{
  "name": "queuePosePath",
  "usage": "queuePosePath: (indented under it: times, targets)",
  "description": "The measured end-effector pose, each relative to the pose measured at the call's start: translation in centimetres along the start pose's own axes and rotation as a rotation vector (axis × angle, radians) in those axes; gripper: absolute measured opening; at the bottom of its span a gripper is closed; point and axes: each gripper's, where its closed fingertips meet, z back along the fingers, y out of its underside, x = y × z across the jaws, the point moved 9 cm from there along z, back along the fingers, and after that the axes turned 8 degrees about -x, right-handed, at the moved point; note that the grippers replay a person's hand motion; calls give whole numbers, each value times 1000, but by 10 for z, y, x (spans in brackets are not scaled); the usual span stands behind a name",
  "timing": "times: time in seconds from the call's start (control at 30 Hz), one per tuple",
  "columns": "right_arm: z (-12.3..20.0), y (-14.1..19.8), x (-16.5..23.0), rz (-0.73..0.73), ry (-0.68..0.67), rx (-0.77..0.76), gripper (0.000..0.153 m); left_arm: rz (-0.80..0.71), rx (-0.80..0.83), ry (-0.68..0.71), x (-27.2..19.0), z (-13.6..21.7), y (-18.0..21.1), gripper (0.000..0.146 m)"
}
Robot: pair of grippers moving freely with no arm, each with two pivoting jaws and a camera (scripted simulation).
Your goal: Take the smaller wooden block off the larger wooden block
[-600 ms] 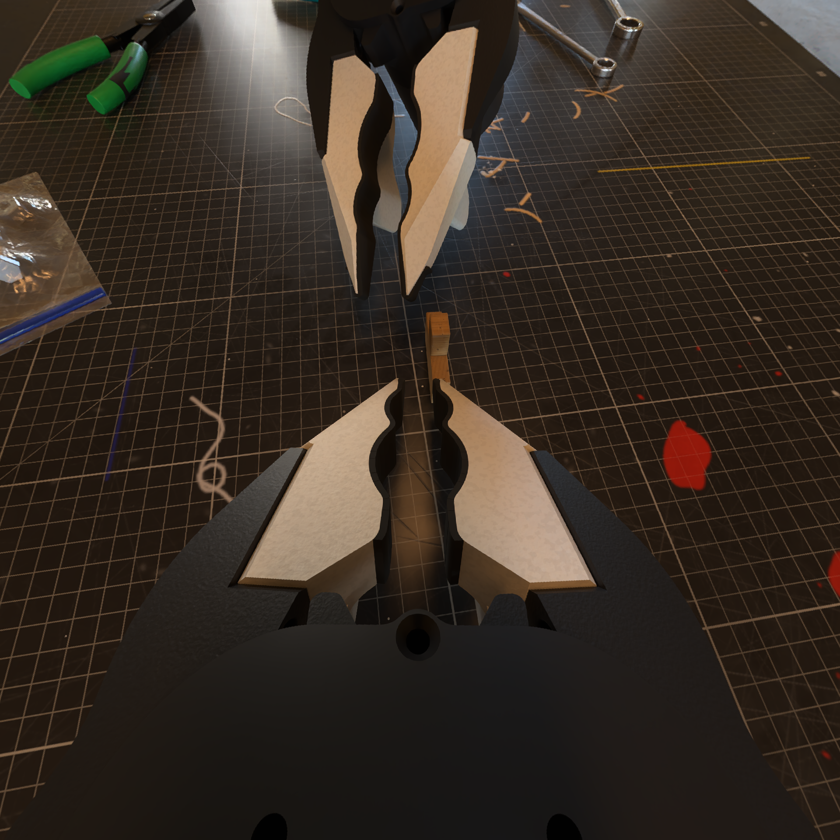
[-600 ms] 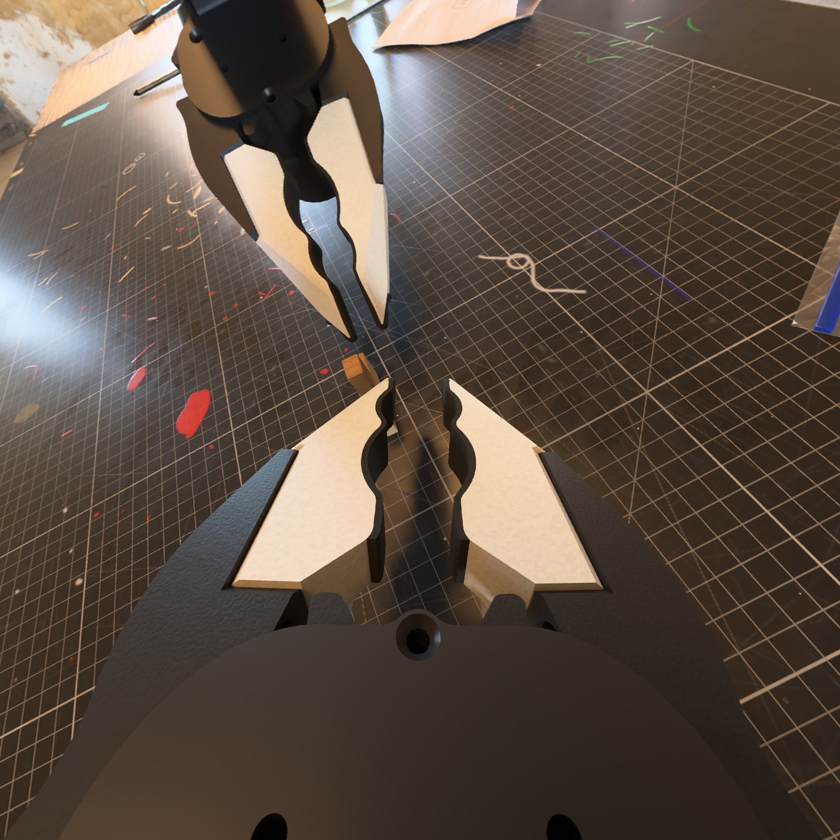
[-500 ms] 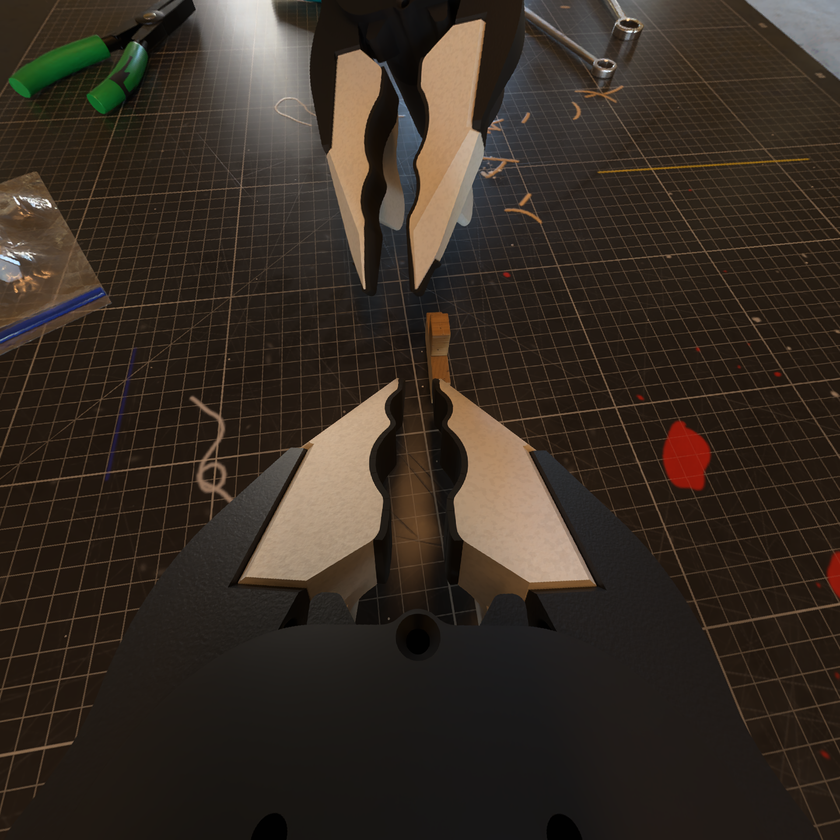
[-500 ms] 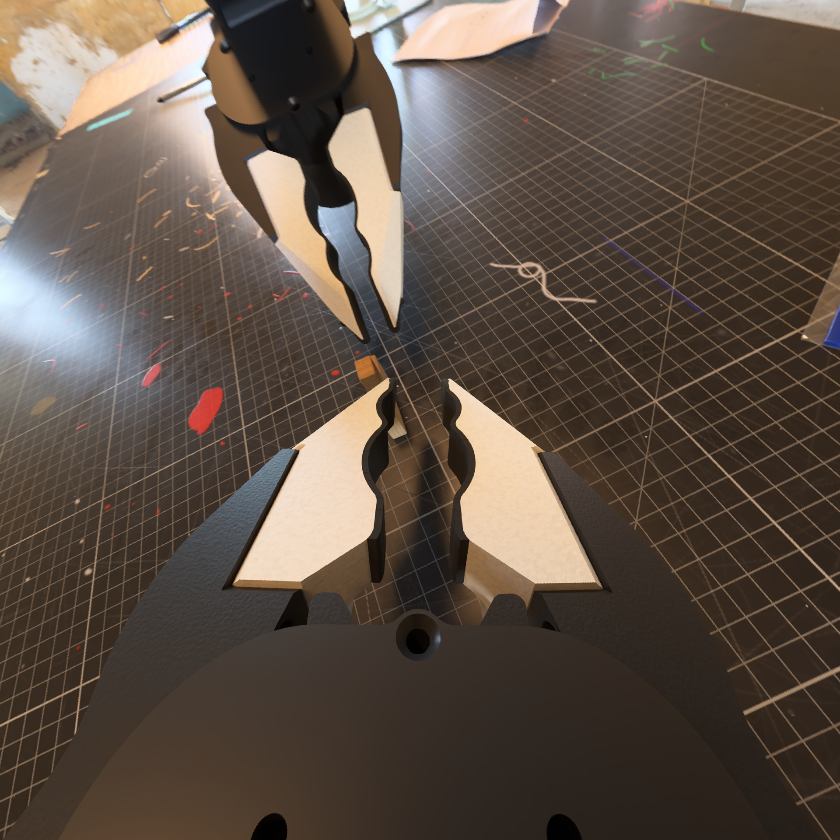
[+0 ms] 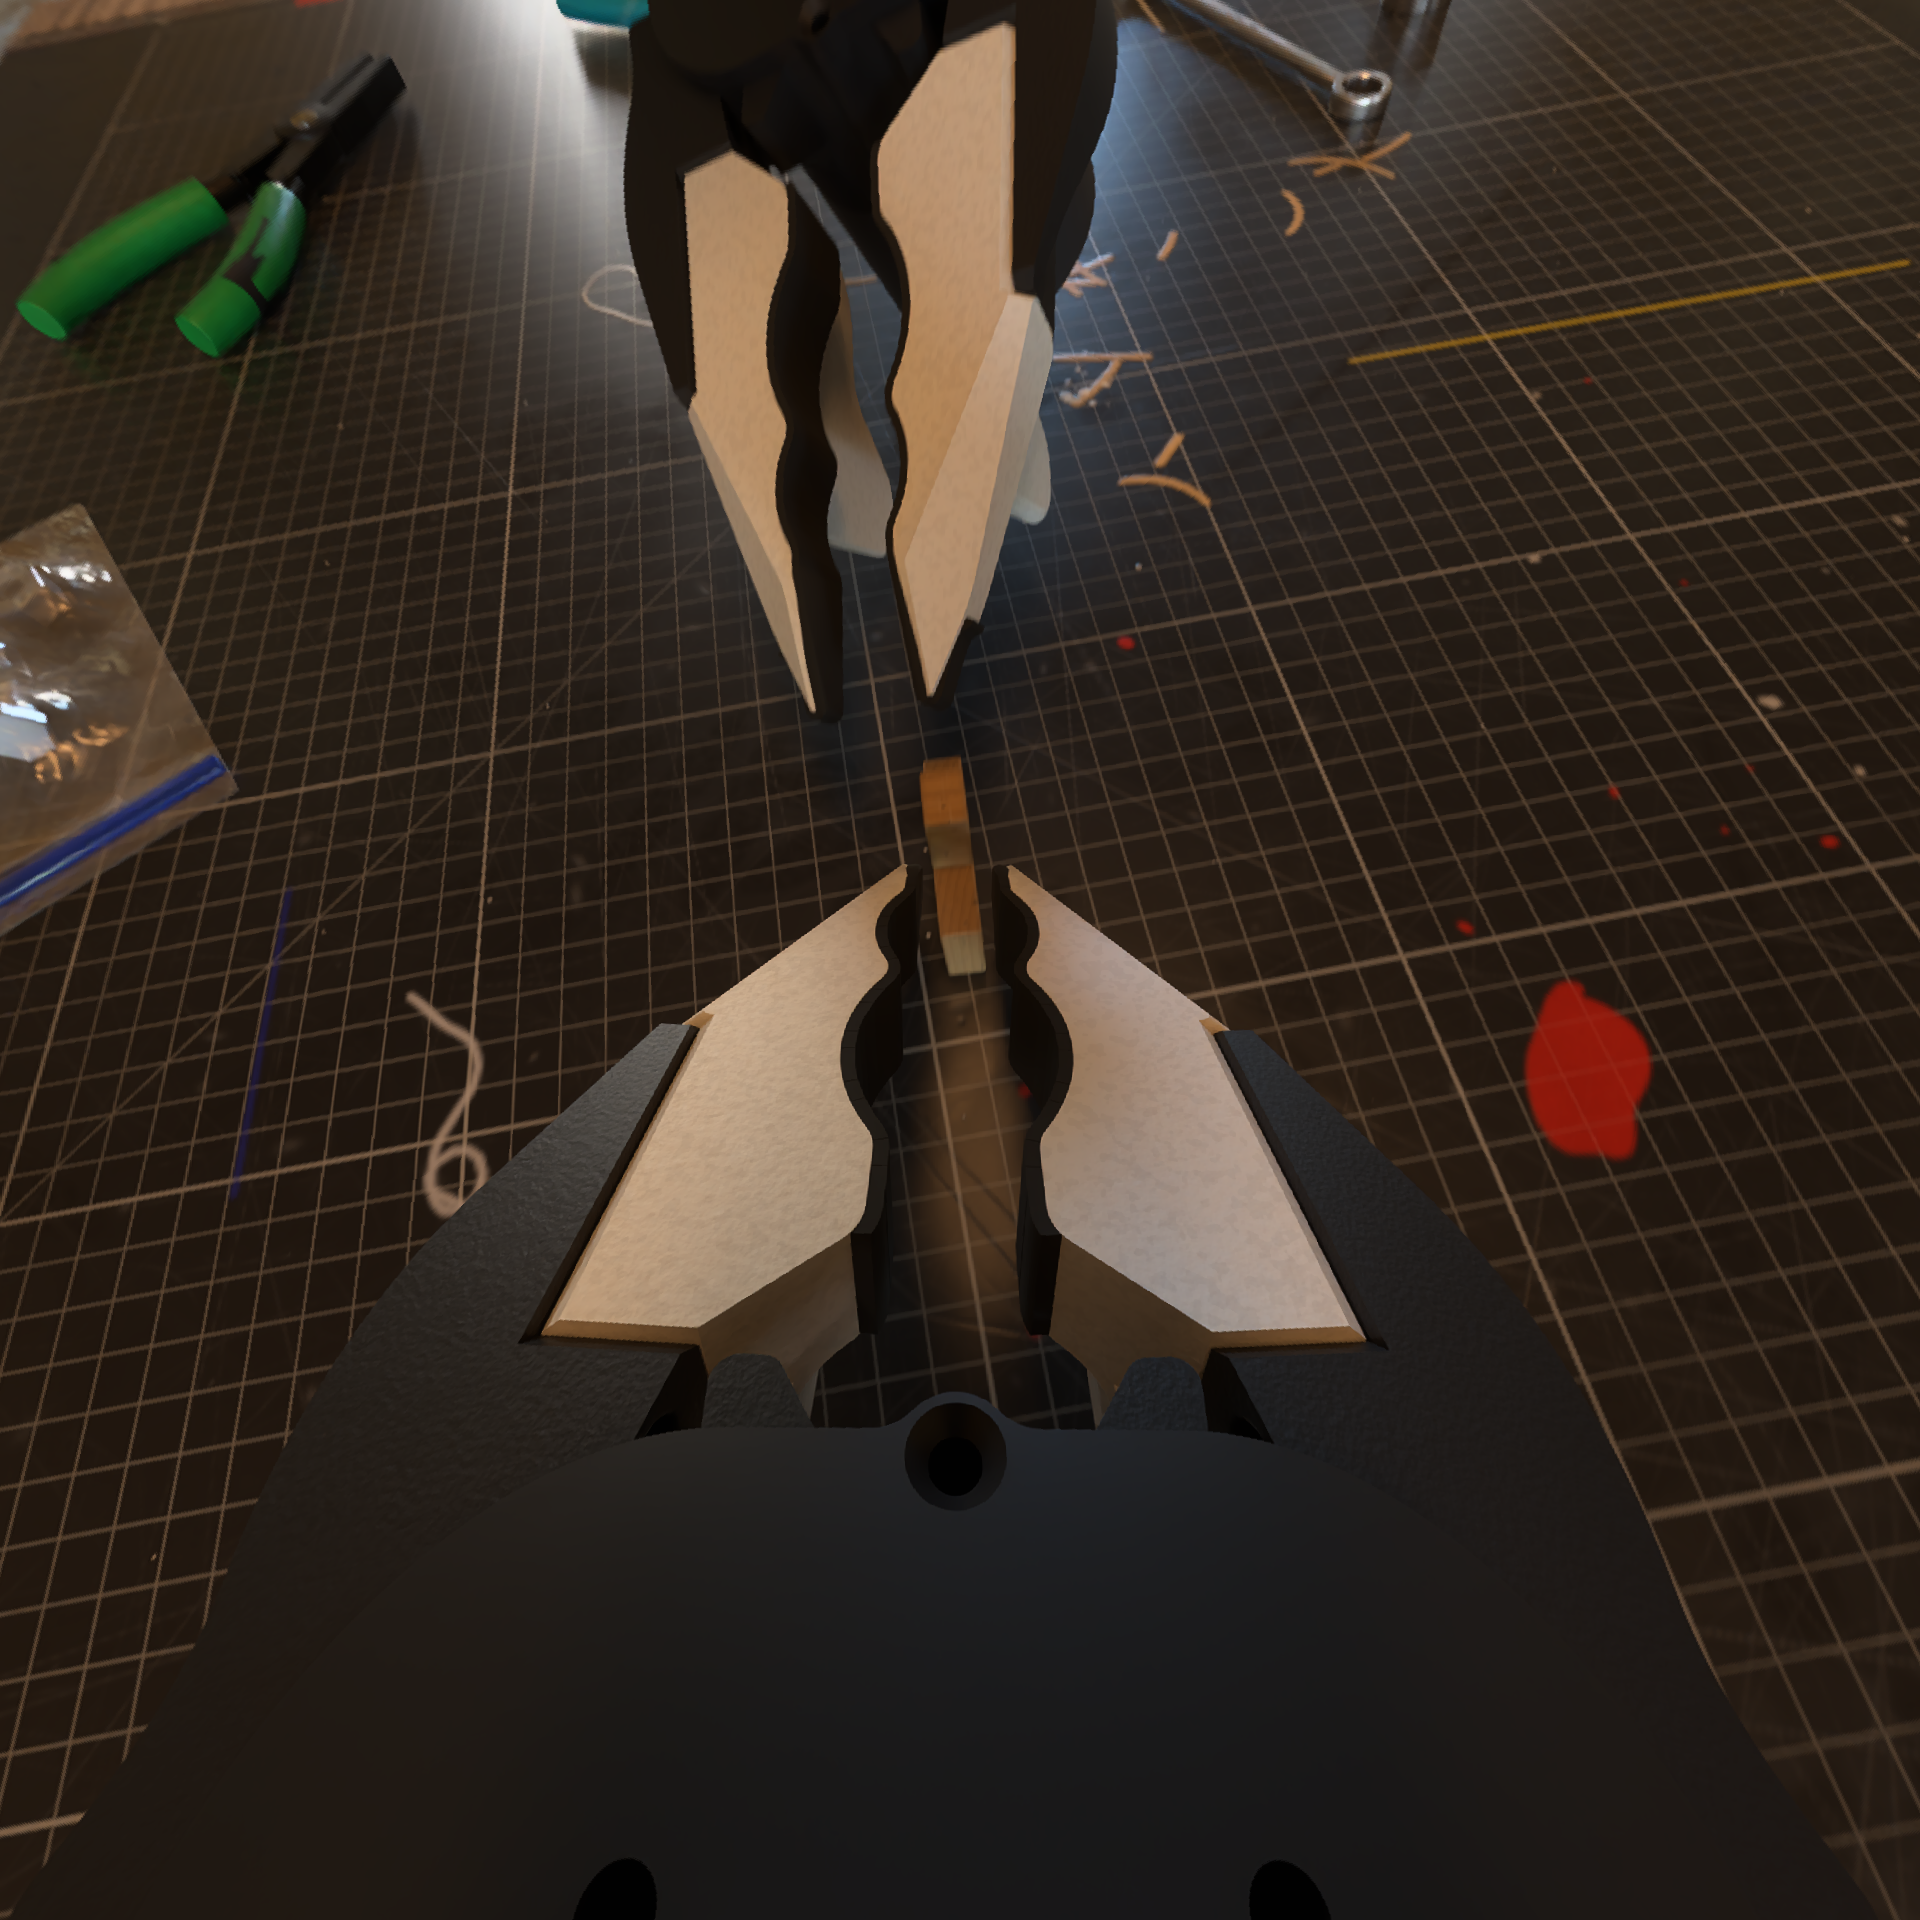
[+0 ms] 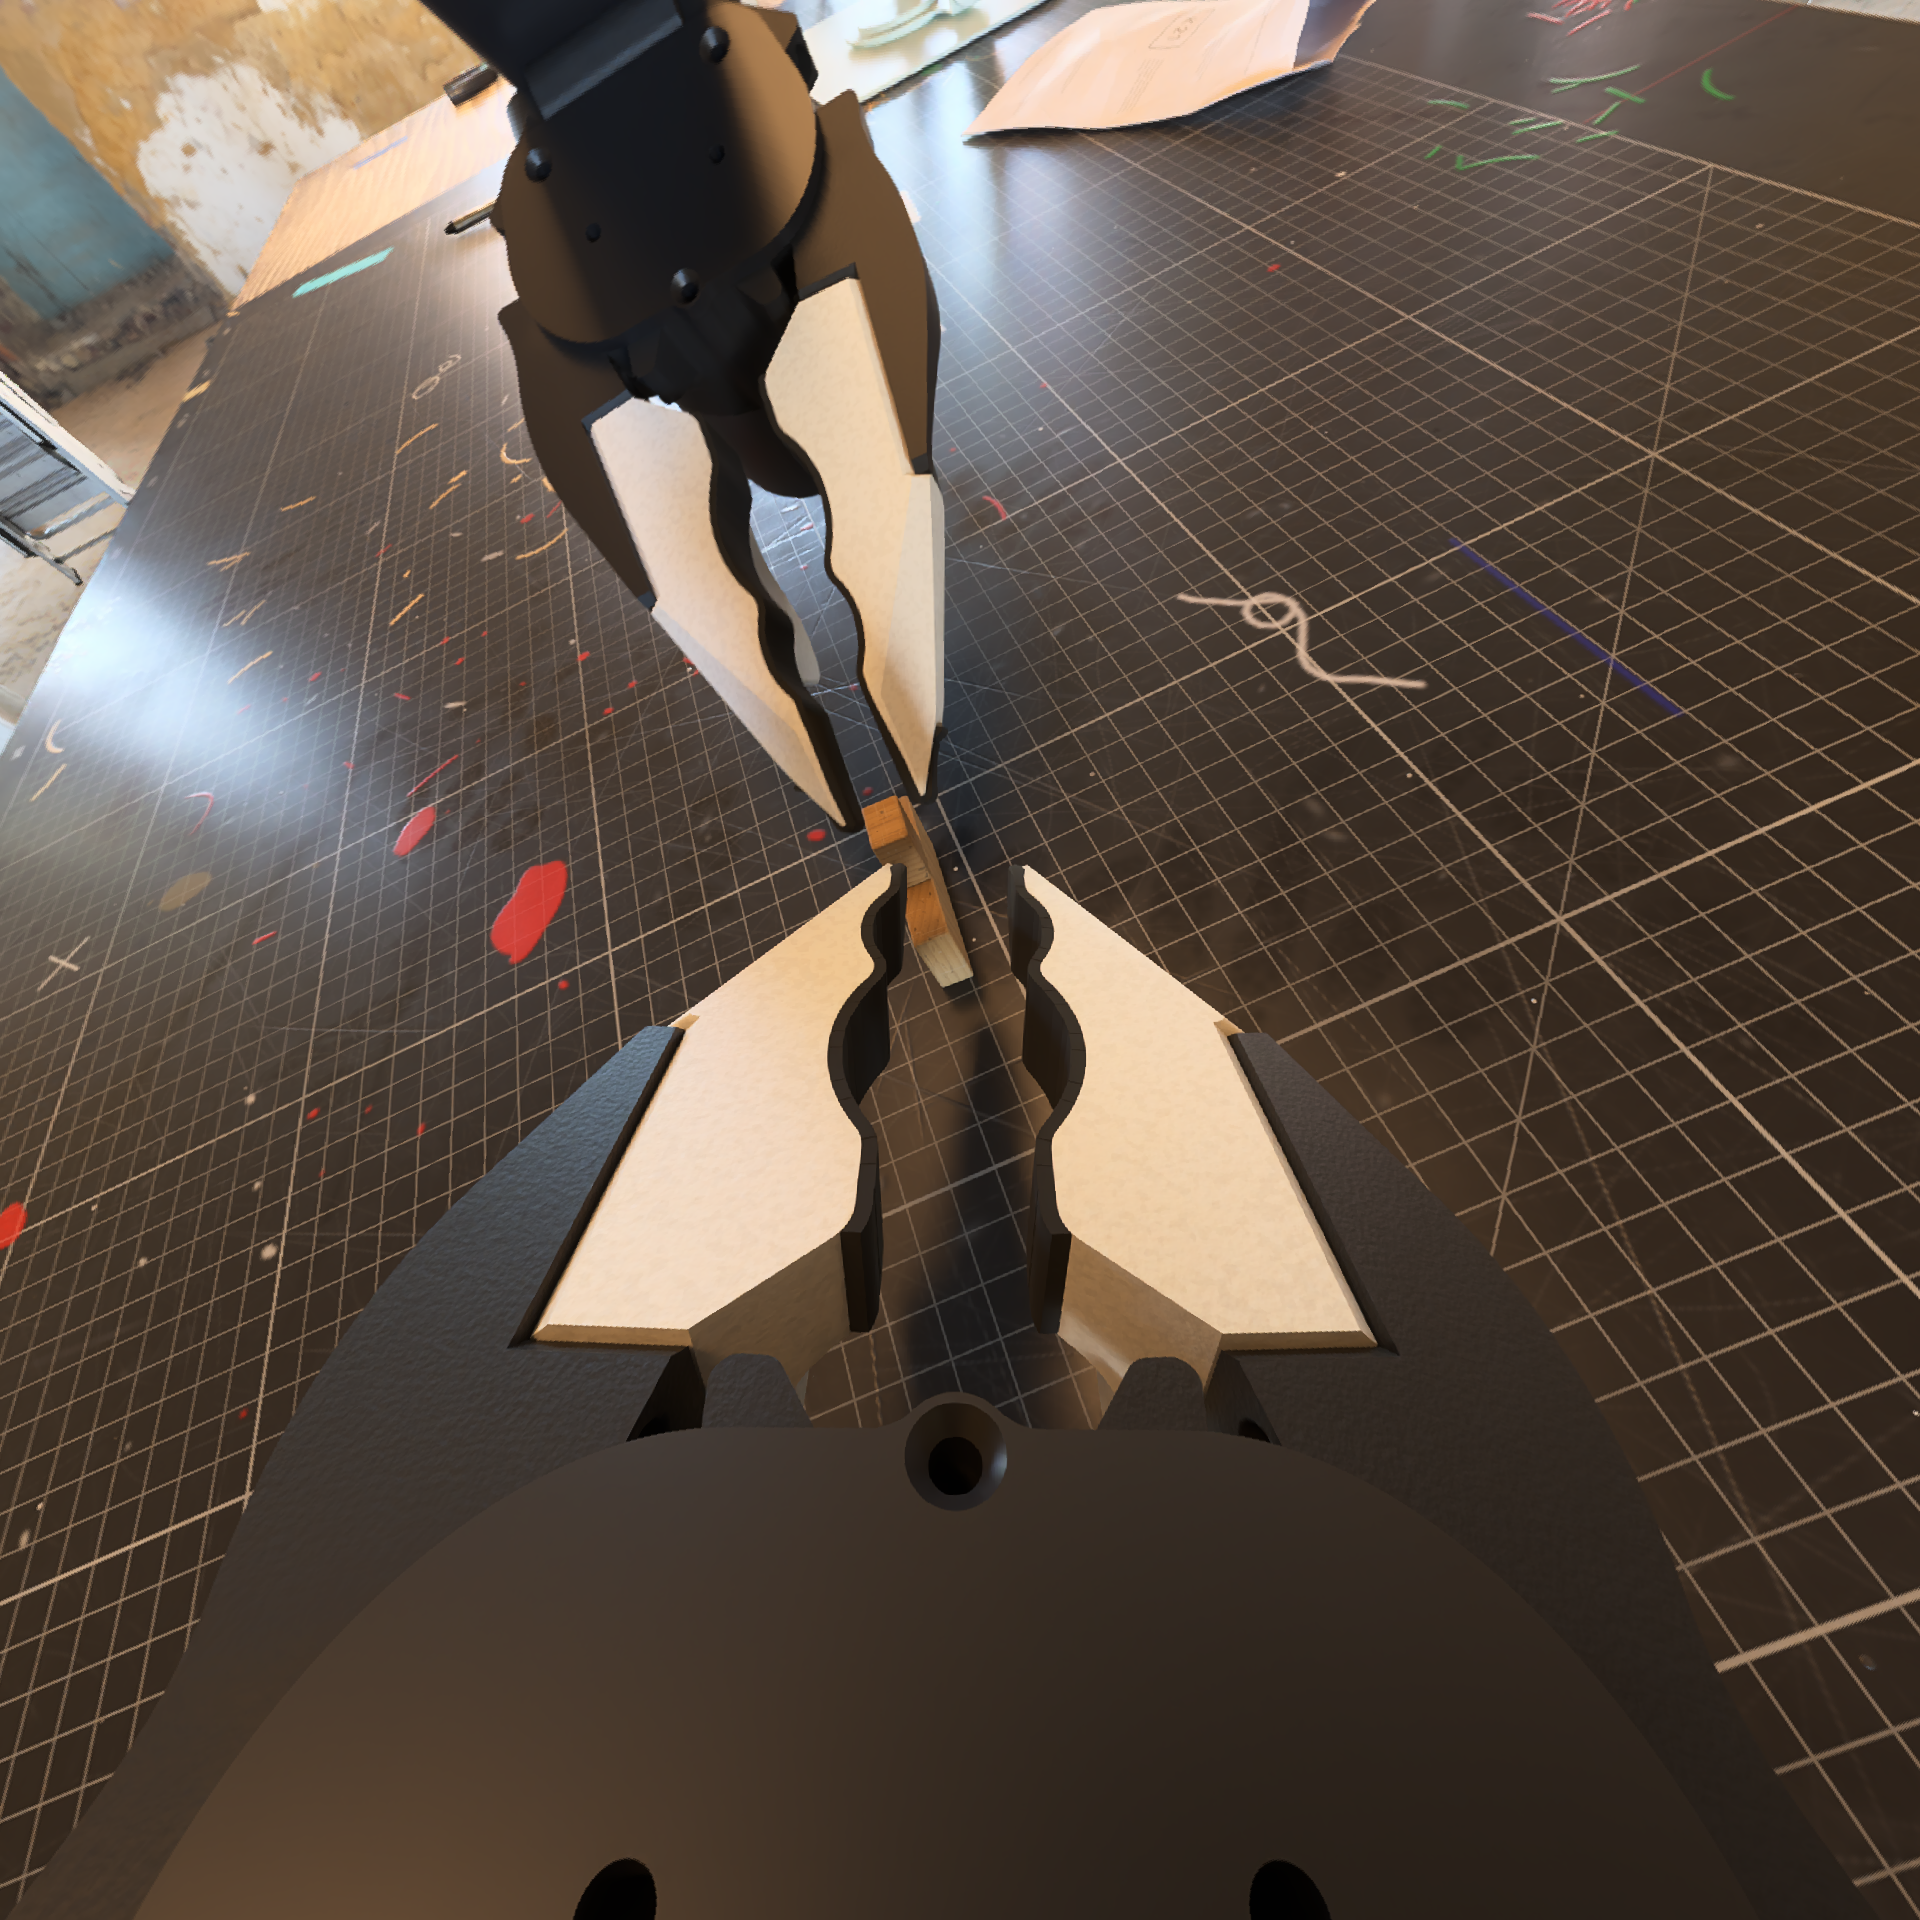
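A thin larger wooden block (image 5: 943, 795) lies flat on the black cutting mat (image 5: 1455, 727). The smaller wooden block (image 5: 954, 909) sits on the end nearest my left gripper (image 5: 956, 875). The left gripper is open, its tips either side of that end without touching. In the right wrist view the smaller block (image 6: 888, 824) sits just below the left gripper's tips (image 6: 881, 805). The larger block (image 6: 932, 920) runs toward my right gripper (image 6: 954, 871). The right gripper is open, with the block's near end between its tips, close to the left finger. It also shows in the left wrist view (image 5: 878, 698), facing me.
Green-handled pliers (image 5: 156, 249) lie at the far left and a clear zip bag (image 5: 83, 707) at the left edge. A wrench (image 5: 1288, 62) and wood shavings (image 5: 1164, 468) are at the far right. A red blot (image 5: 1584, 1070) marks the mat. A paper sheet (image 6: 1143, 62) lies far off.
Both grippers have closed in on the blocks from opposite ends. Each end now lies between a gripper's tips. The jaw gaps look unchanged and the blocks have not moved.
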Motion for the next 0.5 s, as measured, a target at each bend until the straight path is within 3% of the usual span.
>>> queuePosePath:
  times: [0.2,0.5]
  targets:
    - [4,-1,0,-11,-19,-44,19,-1,22,-101,-6,-11,-8,13]
    - [7,-1,-1,-33,-19,-57,19,1,41,-120,-7,-19,-9,8]
